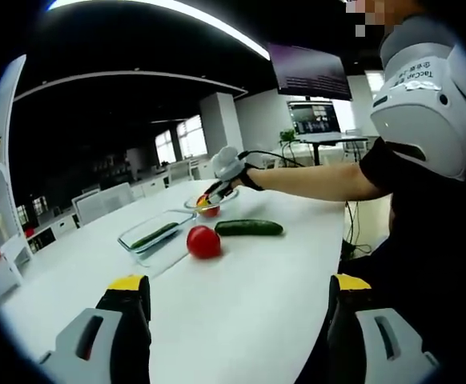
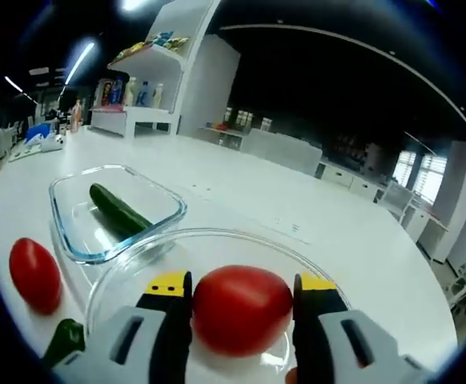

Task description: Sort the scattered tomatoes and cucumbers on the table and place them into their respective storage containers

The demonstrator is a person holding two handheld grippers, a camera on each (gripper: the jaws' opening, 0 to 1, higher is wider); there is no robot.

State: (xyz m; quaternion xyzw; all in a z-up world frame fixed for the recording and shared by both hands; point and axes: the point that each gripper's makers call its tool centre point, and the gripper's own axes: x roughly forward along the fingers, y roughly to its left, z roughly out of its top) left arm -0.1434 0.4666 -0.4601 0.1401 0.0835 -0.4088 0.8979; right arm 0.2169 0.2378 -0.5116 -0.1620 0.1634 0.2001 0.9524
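Your right gripper (image 2: 243,308) pinches a round red tomato (image 2: 242,310) between its 2 yellow-tipped jaws, holding it over the round clear glass bowl (image 2: 217,240); whether the tomato touches the bowl's floor you cannot tell. In the left gripper view that same gripper (image 1: 210,202) sits at the far bowl (image 1: 226,202) on the end of your outstretched arm (image 1: 313,182). Your left gripper (image 1: 239,294) has its jaws spread wide and empty, low over the white table (image 1: 249,312). Just beside the bowl lies a rectangular clear glass container (image 2: 117,212) with 1 dark green cucumber (image 2: 119,210) inside it. On the table next to that container rest a second red tomato (image 1: 203,241) and a second green cucumber (image 1: 249,228), close together near the bowl. White shelves with bottles (image 2: 133,92) stand behind the table.
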